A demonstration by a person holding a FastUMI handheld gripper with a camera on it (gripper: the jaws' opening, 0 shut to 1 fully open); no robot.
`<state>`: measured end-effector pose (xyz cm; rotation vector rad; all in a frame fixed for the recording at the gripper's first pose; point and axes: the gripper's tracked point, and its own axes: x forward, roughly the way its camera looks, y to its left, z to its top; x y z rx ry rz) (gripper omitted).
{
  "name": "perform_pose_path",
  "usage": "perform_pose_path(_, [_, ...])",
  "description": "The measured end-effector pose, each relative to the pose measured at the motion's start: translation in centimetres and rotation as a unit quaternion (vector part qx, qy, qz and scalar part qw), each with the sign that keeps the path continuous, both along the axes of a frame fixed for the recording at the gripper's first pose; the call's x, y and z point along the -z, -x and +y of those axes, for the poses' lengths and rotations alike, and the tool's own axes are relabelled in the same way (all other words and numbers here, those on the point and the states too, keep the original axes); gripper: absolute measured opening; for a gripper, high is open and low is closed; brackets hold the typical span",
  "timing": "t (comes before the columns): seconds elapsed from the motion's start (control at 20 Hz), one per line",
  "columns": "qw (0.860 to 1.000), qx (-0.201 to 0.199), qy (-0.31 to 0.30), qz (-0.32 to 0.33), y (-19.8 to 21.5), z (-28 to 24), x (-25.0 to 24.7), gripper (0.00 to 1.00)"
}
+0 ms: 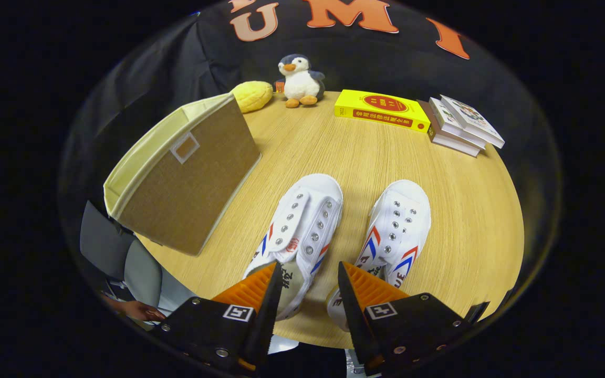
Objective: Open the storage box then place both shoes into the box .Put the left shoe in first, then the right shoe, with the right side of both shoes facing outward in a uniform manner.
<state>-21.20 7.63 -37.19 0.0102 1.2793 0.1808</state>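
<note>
Two white canvas shoes with red and blue stripes lie side by side on the round wooden table, toes pointing away from me. The left shoe lies just ahead of my left finger, and the right shoe lies ahead of my right finger. My gripper hovers over their heels, open, with nothing between its fingers. The storage box, brown fabric with a pale yellow lining, stands to the left of the shoes with its open top turned away to the left.
Beyond the shoes at the table's far edge are a penguin plush, a yellow plush, a yellow book and a stack of books. A grey chair and a hand are below the table's left edge.
</note>
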Motion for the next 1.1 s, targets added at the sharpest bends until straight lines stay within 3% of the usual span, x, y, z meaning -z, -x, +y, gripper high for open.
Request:
perform_pose_path(0.3, [0.997, -0.050, 0.062, -0.007, -0.9, -0.5, 3.4, 0.47])
perform_pose_path(0.6, [0.998, 0.028, 0.055, -0.025, -2.9, -1.3, 5.4, 0.19])
perform_pose_path(1.1, [0.990, 0.132, -0.028, 0.026, -3.3, -0.2, 4.8, 0.05])
